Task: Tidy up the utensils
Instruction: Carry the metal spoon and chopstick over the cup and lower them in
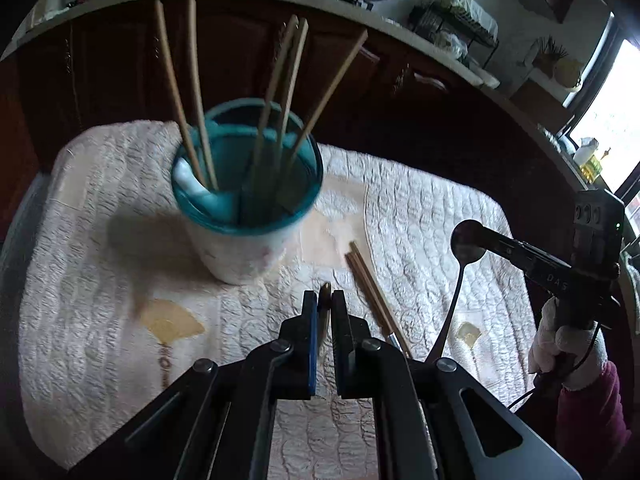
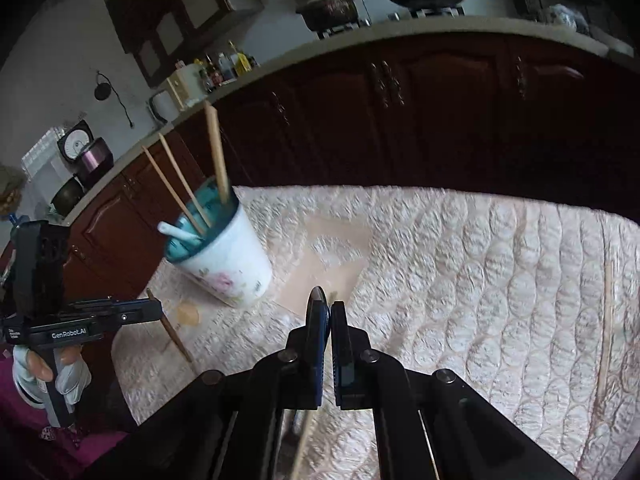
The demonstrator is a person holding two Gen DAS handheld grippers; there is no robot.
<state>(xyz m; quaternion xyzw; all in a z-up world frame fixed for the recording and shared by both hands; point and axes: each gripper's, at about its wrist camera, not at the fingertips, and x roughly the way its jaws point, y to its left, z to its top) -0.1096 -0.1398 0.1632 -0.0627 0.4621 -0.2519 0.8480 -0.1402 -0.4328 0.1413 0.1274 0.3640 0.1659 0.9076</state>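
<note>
Wooden chopstick [image 1: 325, 300] pinched in left tongs [image 1: 324, 304]; right tongs [image 2: 325, 312] clamp, seemingly, a steel spoon [image 1: 460, 276].

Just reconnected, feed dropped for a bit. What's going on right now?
The left hand-held gripper is shut on a wooden chopstick. The right hand-held gripper is shut on a metal spoon. The white cup with teal interior holds five chopsticks. Two more chopsticks lie on the quilted cloth.
</note>
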